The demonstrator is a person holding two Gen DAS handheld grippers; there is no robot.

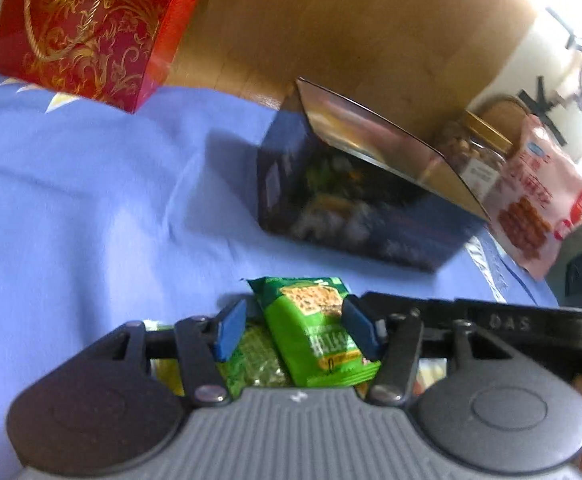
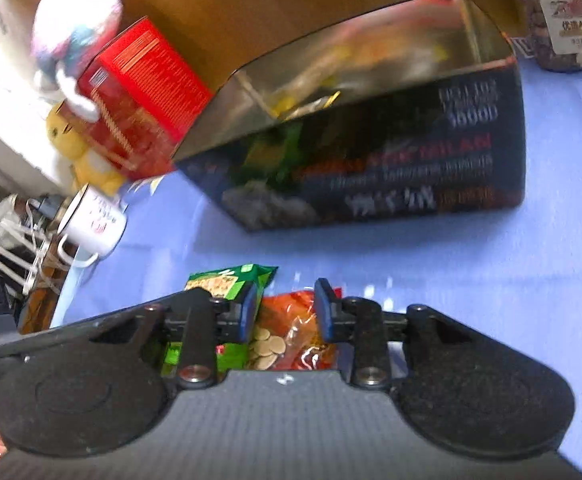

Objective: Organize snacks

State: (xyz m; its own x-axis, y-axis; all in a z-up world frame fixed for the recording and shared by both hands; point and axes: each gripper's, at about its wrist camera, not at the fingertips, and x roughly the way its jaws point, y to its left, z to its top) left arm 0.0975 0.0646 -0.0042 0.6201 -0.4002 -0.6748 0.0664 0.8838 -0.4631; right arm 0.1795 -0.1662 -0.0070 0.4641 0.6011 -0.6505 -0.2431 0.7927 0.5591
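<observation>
On the blue cloth (image 1: 91,200) lies a small pile of snack packets in front of an open dark tin box (image 1: 355,200) (image 2: 371,140) with packets inside. My left gripper (image 1: 295,330) is open around a green cracker packet (image 1: 315,332). Its right pad touches the packet and its left pad stands clear of it. My right gripper (image 2: 287,310) is open just beside it, over a red packet (image 2: 291,320) with a clear window showing pale seeds. The same green cracker packet (image 2: 227,280) shows left of the right gripper's left pad. More green packets (image 1: 255,360) lie underneath.
A red and gold gift bag (image 1: 87,28) (image 2: 139,92) stands at the back left beside a white mug (image 2: 95,224) and plush toys (image 2: 75,28). A nut jar (image 1: 471,148) (image 2: 567,12) and a pink snack bag (image 1: 539,196) stand right of the tin. Wooden board behind.
</observation>
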